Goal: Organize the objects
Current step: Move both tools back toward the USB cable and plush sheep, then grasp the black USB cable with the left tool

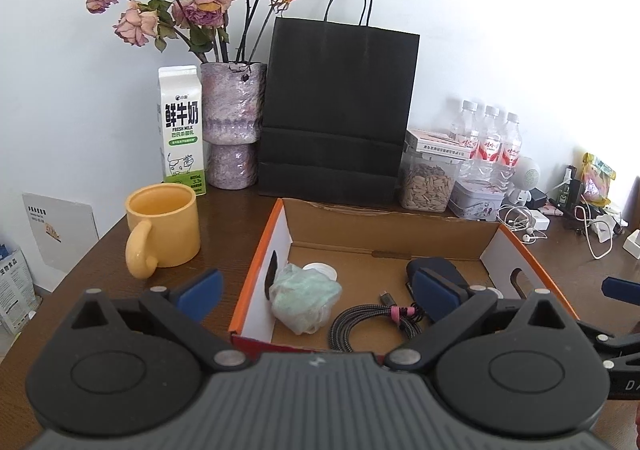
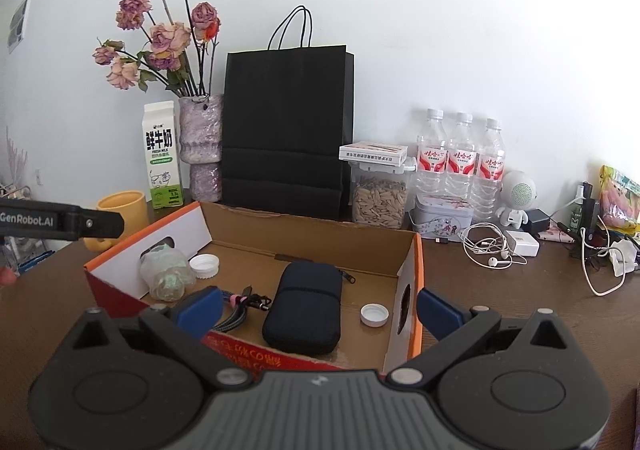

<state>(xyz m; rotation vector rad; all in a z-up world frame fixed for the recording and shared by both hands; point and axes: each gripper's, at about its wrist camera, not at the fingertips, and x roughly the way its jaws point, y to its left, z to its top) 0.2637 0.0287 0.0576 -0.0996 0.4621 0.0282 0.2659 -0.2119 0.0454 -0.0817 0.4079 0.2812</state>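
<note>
An open cardboard box with orange rim [image 1: 256, 262] [image 2: 418, 262] sits on the brown table. Inside lie a crumpled green bag [image 1: 306, 300] [image 2: 166, 270], a coiled braided cable [image 1: 370, 324] [image 2: 240, 308], a dark blue zip pouch [image 1: 436, 268] [image 2: 306, 310] and white bottle caps [image 1: 322, 270] [image 2: 374, 315] [image 2: 205, 265]. My left gripper [image 1: 316, 292] is open and empty over the box's near left part. My right gripper [image 2: 318, 308] is open and empty over the box's near right edge.
A yellow mug [image 1: 164, 230] stands left of the box. Behind are a milk carton [image 1: 182, 130], vase of dried roses [image 1: 234, 122], black paper bag [image 1: 336, 110], seed jar [image 2: 380, 198], tin [image 2: 442, 216], three water bottles [image 2: 460, 158], earphones [image 2: 490, 246], chargers and cables.
</note>
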